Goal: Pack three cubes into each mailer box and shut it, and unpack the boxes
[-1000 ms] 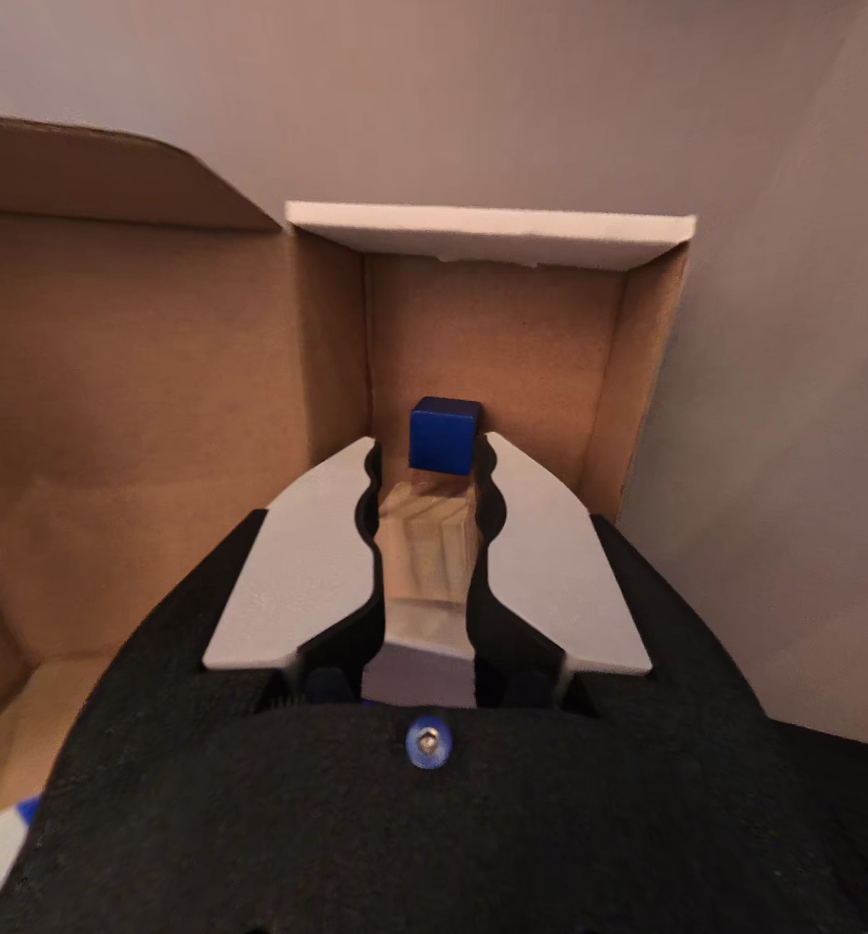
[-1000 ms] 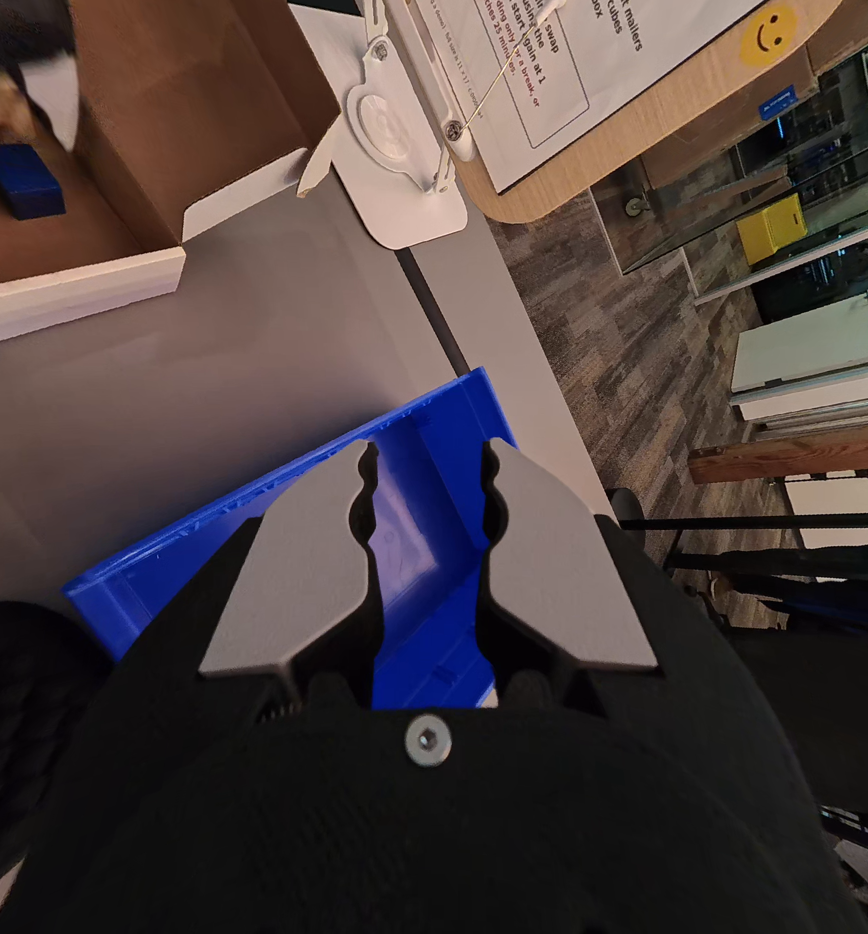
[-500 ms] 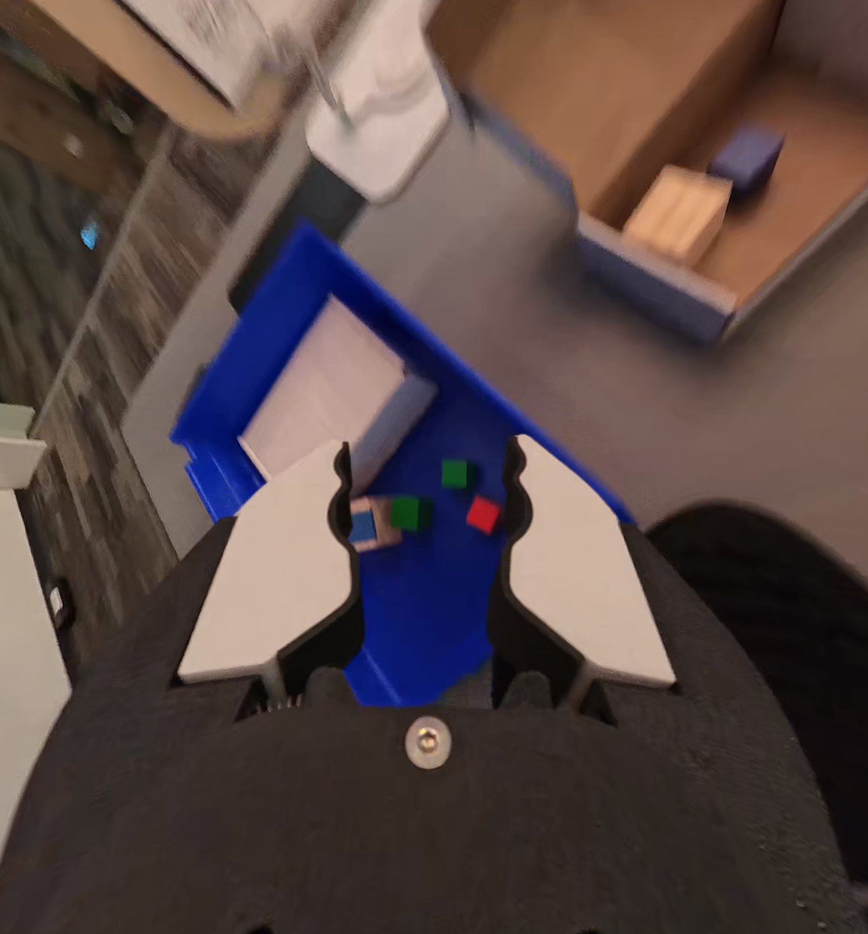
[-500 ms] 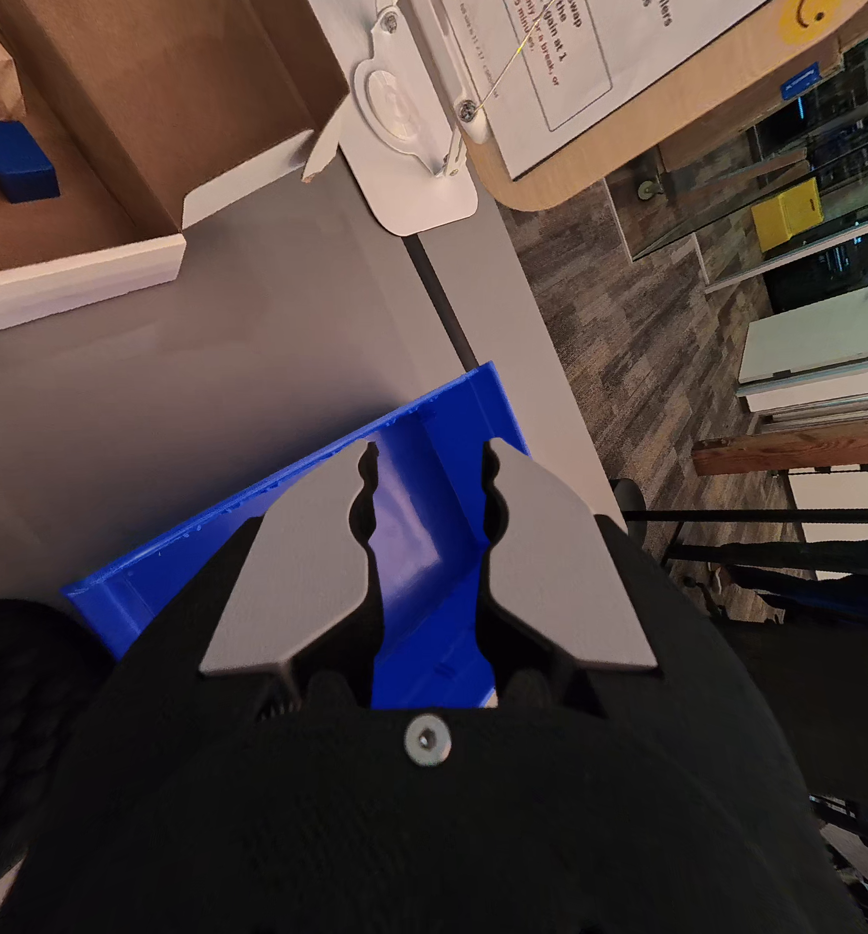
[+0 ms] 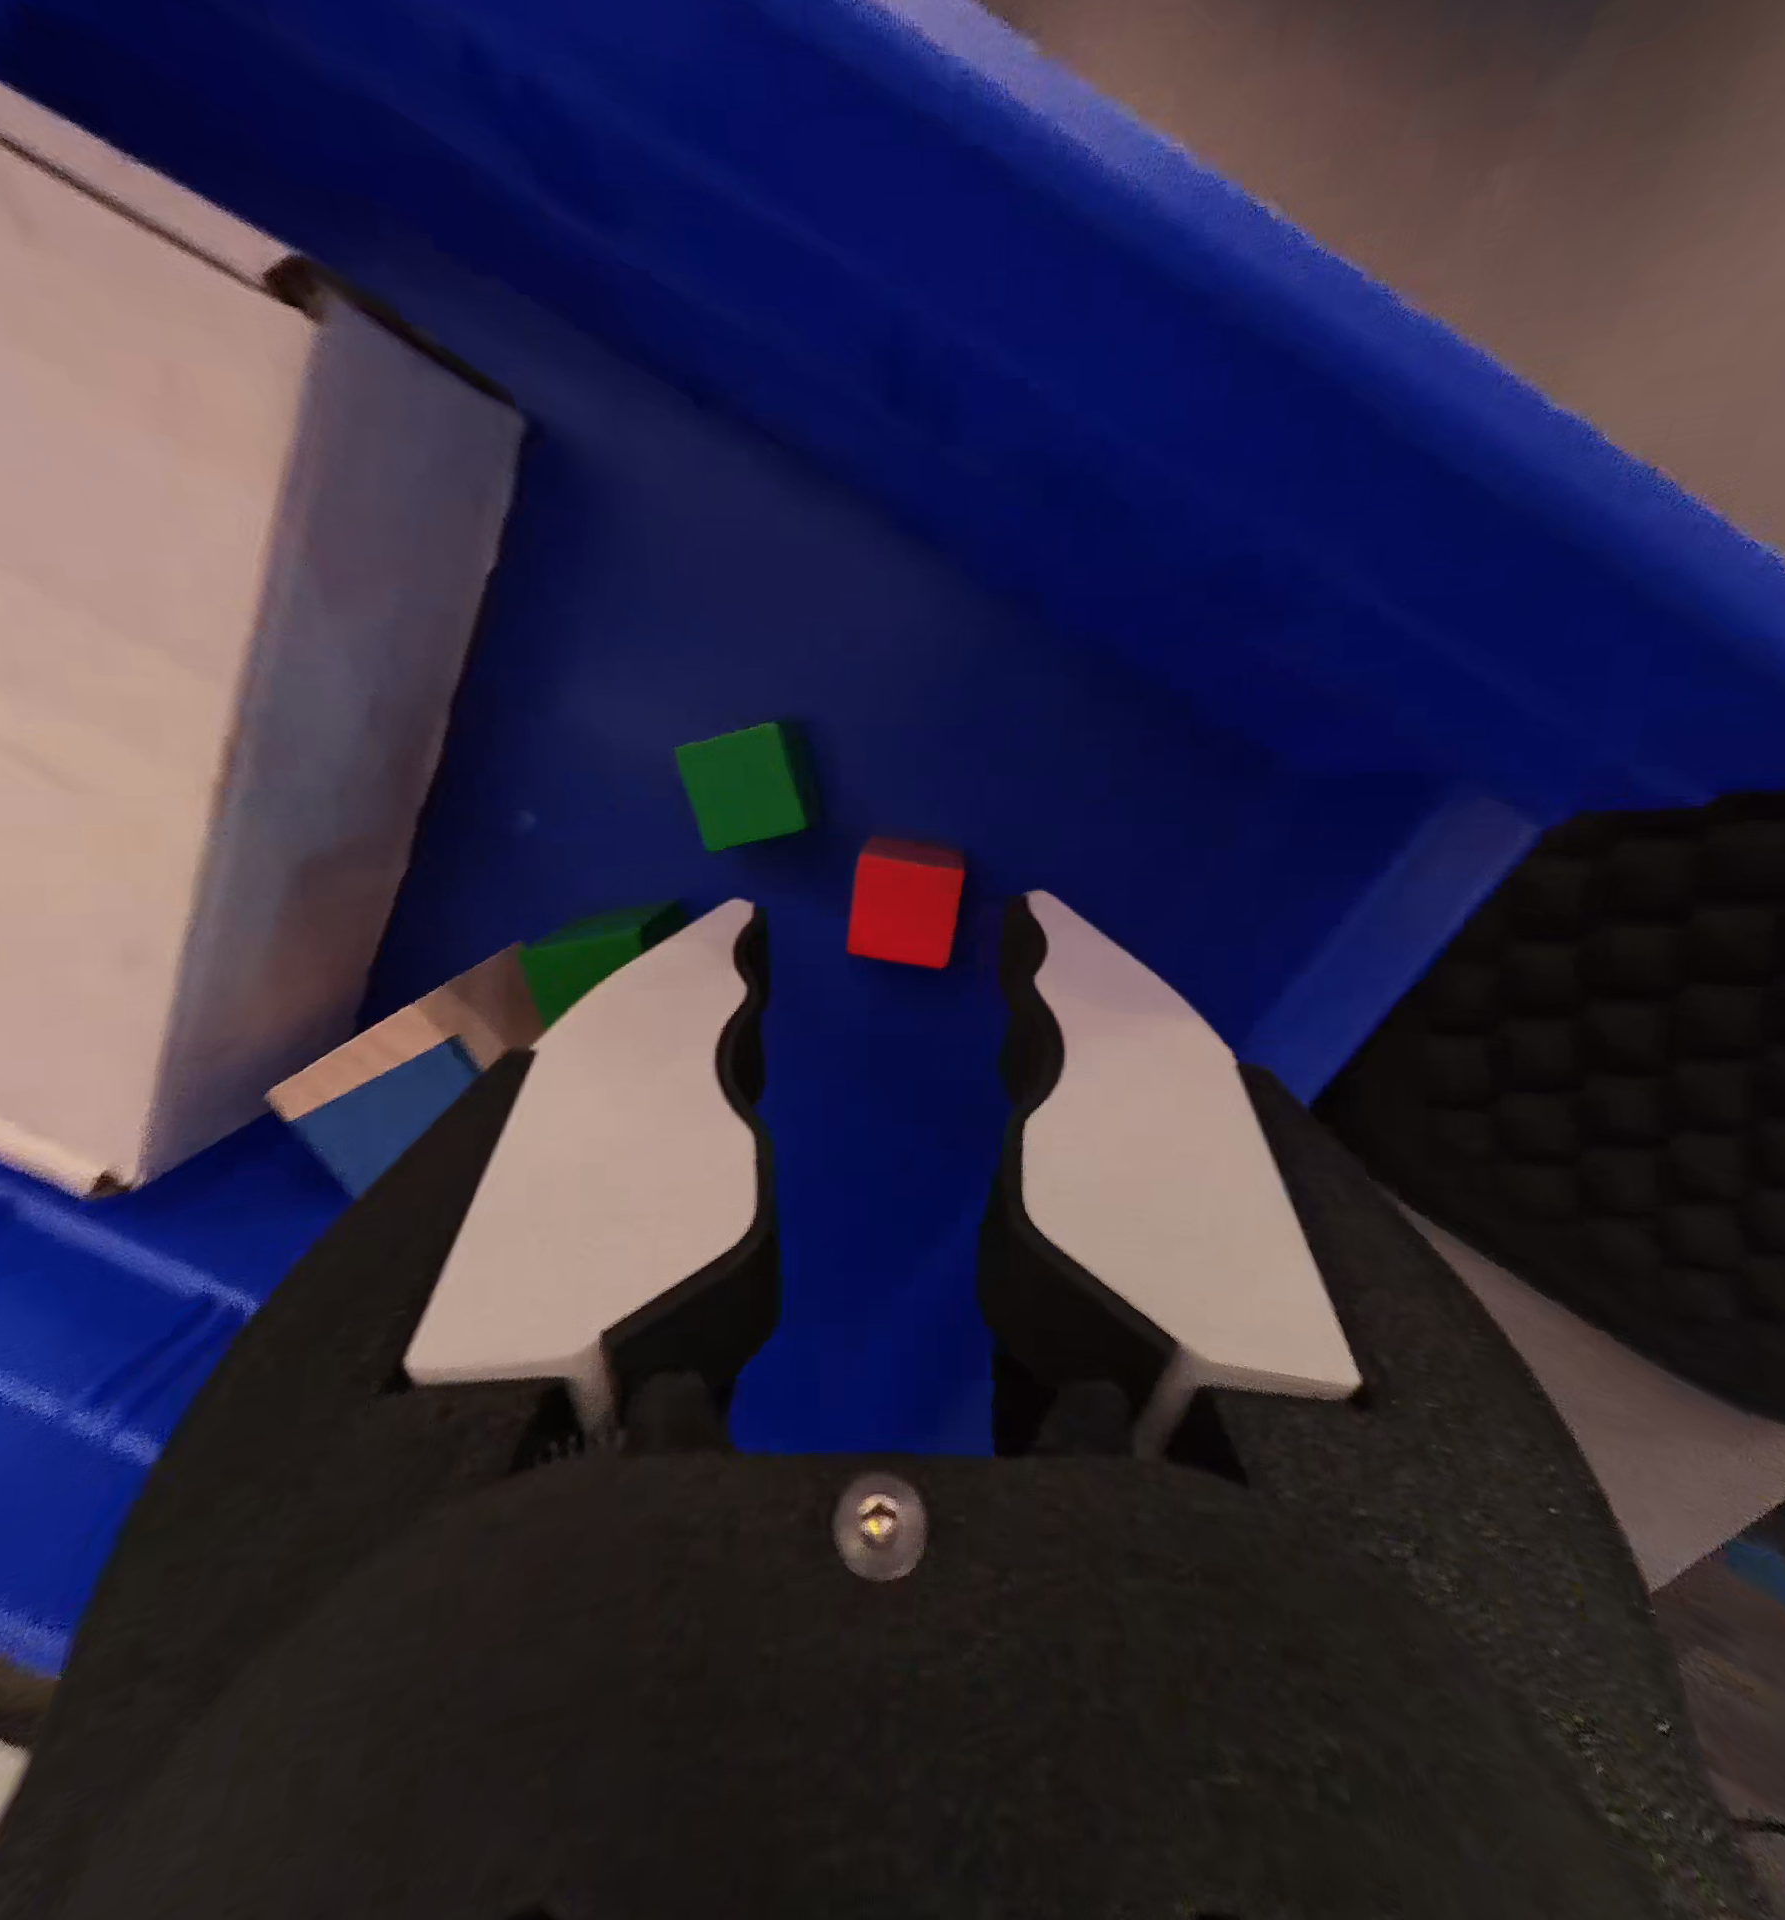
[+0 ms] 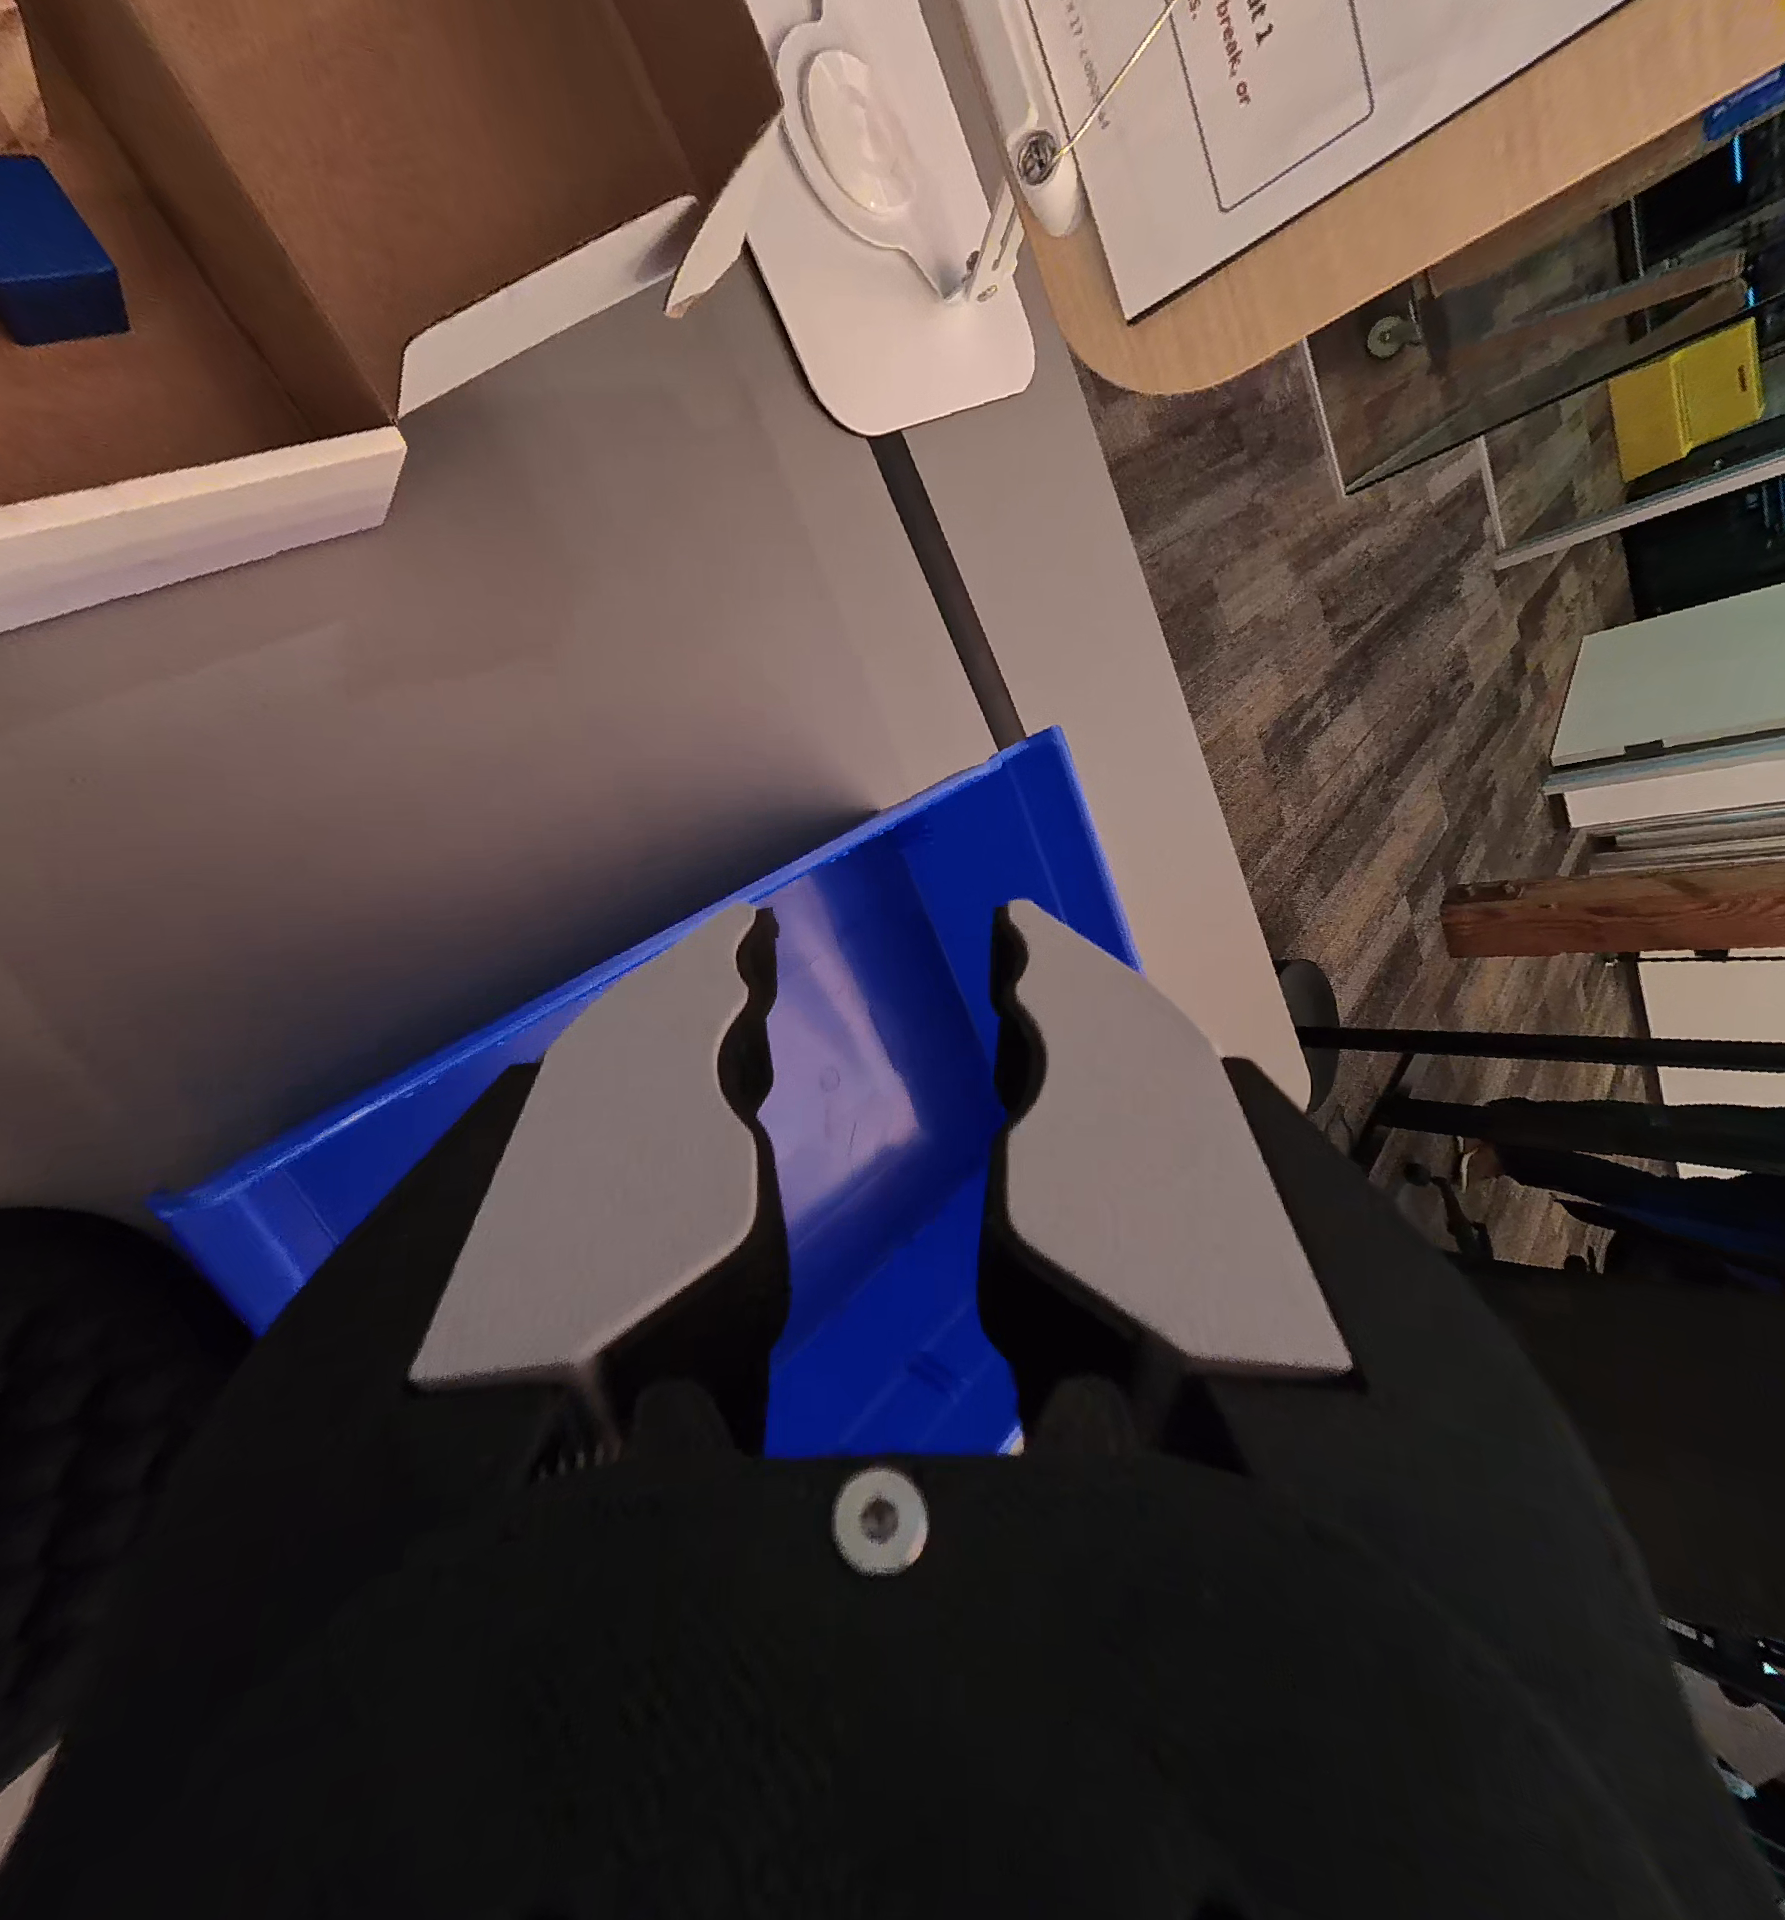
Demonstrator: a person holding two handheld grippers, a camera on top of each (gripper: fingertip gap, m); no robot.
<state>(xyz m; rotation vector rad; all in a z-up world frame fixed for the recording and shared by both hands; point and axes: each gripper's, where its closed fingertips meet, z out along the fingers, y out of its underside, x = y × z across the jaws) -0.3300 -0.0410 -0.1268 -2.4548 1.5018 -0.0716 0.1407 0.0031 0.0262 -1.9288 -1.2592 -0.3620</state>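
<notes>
Cubes lie loose on the floor of a blue bin (image 5: 1127, 499). The left gripper (image 5: 877, 914) hangs over them with its jaws apart and nothing between them. A red cube (image 5: 903, 902) sits just ahead of the fingertips, in line with the gap. A green cube (image 5: 744, 784) lies a little farther in and to the left. A second green cube (image 5: 587, 954) is partly hidden behind the left finger, touching a wooden block with a blue face (image 5: 400, 1081). A closed white box (image 5: 119, 665) stands inside the bin at the left.

The right gripper (image 6: 877, 920) is also spread and empty, held above a corner of the bin. Beyond it, on the grey table (image 6: 452, 748), stands an open cardboard mailer box (image 6: 171, 520) with a dark blue cube (image 6: 31, 249) inside.
</notes>
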